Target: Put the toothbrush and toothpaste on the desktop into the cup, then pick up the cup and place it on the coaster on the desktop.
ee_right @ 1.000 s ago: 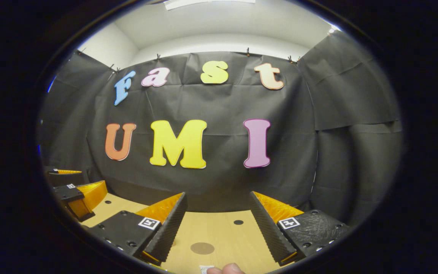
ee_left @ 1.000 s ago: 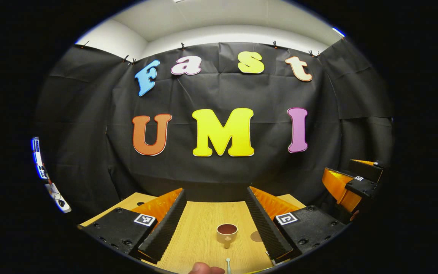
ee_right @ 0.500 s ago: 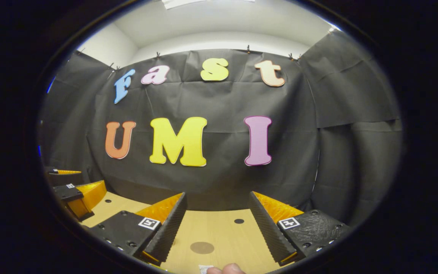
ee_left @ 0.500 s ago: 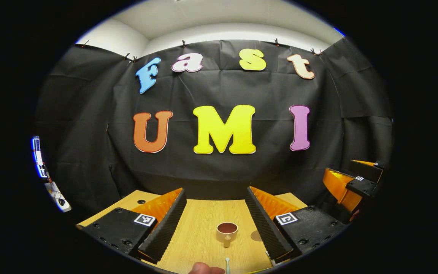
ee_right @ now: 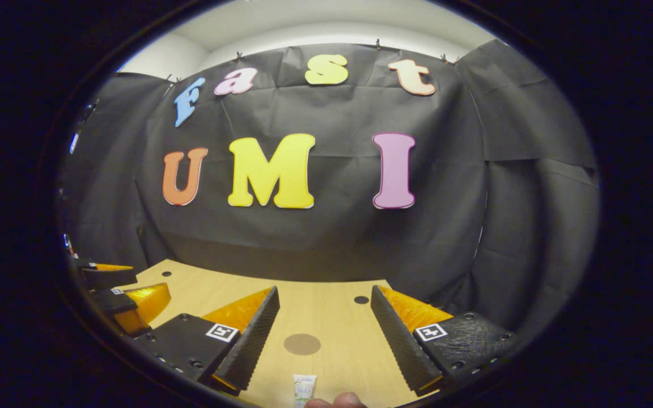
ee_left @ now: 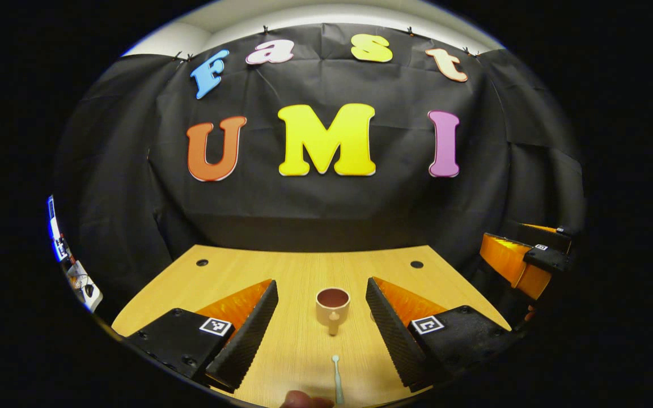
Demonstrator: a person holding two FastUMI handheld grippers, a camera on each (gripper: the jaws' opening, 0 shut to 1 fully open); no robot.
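The toothbrush lies flat on the desk short of the cup; the toothpaste tube lies near the bare coaster. Both left gripper and right gripper stand spread, holding nothing. Everything remains undone.

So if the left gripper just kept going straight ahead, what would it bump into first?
Probably the toothbrush, lying on the desktop between the open left gripper fingers, if it travels low enough. Past it stands the cup. Depth is hard to judge here.
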